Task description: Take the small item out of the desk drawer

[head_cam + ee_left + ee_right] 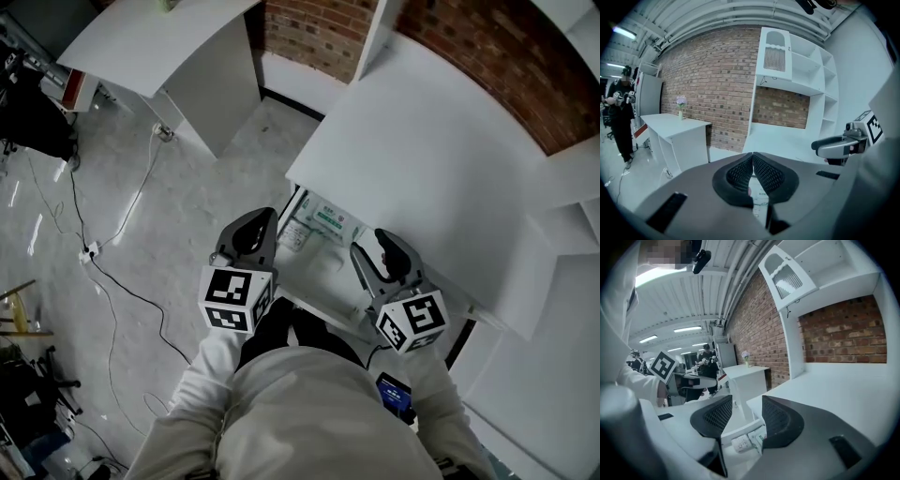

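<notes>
The desk drawer (323,274) stands pulled out under the white desk (422,159). At its far end lie a small white box (293,234) and a white packet with green print (330,219). My left gripper (265,217) hovers over the drawer's left side, its pads (740,172) meeting at the tips with nothing held. My right gripper (366,246) hangs over the drawer's right side, open. Between its pads (780,420) the small box (740,442) and the packet (758,435) show below, untouched.
A second white desk (159,37) stands at the far left, with cables (112,272) trailing across the floor. White shelving (797,70) rises against the brick wall behind the desk. A person (621,117) stands far off to the left.
</notes>
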`<action>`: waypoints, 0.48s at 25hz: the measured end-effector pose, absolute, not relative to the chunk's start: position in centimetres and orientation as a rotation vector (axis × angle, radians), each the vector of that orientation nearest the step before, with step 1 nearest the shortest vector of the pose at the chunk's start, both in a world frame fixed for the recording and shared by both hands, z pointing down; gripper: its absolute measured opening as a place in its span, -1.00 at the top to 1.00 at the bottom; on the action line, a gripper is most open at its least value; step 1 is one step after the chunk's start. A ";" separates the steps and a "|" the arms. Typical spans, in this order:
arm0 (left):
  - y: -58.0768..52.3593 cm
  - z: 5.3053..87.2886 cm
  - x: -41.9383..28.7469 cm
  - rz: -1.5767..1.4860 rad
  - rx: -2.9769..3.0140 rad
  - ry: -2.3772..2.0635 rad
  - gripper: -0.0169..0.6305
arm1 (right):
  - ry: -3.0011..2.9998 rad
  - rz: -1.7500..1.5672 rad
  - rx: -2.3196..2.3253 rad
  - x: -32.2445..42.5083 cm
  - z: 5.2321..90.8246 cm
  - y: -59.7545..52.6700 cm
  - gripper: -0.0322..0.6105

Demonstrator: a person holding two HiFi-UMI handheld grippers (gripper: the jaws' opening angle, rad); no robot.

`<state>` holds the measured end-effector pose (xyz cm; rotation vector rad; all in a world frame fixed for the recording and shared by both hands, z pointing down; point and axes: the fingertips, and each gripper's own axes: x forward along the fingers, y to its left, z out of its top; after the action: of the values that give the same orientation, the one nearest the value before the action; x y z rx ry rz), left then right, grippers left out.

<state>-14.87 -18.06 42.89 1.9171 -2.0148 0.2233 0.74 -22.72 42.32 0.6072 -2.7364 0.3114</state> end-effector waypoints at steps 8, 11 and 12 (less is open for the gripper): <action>-16.6 43.9 -16.6 0.244 1.797 -2.080 0.89 | -2.619 0.283 0.388 -1.5 48.6 -21.1 0.20; -16.2 44.2 -17.1 0.258 1.762 -2.096 0.89 | -2.563 0.301 0.328 -1.6 51.1 -20.6 0.20; -16.1 44.3 -17.2 0.261 1.754 -2.100 0.89 | -2.545 0.311 0.316 -1.6 51.9 -20.5 0.20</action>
<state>-17.18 -16.13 44.28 1.7538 -2.1000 0.2605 -1.61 -20.50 51.90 0.3156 -2.5452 0.3106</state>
